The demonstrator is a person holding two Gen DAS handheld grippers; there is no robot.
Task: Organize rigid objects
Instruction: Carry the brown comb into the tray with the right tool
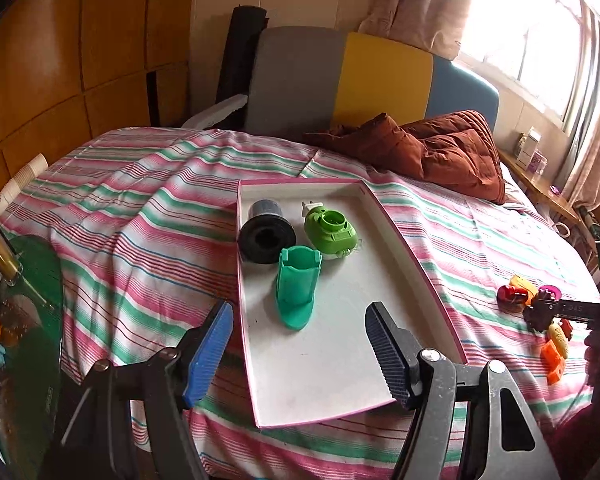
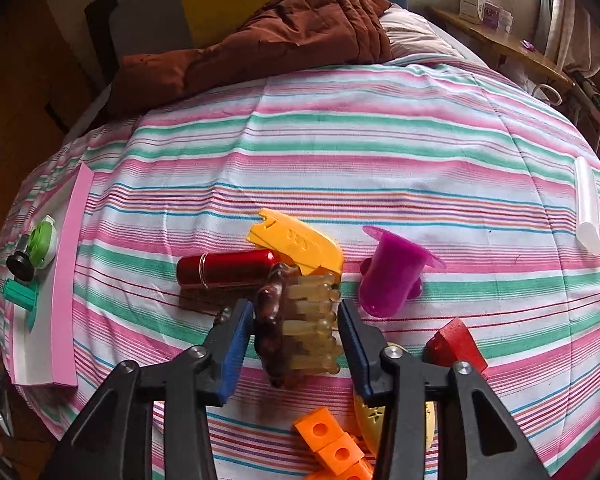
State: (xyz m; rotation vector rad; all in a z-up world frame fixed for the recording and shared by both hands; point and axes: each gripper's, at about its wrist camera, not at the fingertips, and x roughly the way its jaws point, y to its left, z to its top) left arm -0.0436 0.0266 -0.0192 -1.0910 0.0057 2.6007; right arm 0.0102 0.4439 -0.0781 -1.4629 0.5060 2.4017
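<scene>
Toys lie on a bed with a pink and green striped sheet [image 2: 340,152]; a brown hair clip [image 2: 296,320] sits between the spread, not-touching fingers of the right gripper [image 2: 296,344]. The left gripper [image 1: 300,344] hangs wide open over a white tray [image 1: 324,360] holding a black cylinder [image 1: 266,236], green plug [image 1: 330,230] and teal holder [image 1: 298,286]. A brown blanket [image 1: 432,148] lies by the window [image 1: 528,40].

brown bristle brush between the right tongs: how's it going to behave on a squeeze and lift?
The brown brush will probably flex where gripped: its translucent bristles look rubbery, so the pad on that side may sink in. The knobbly glossy back could slip or twist against a flat pad. It looks small and light, so lifting should be easy. The right tongs stand open around it.
</scene>
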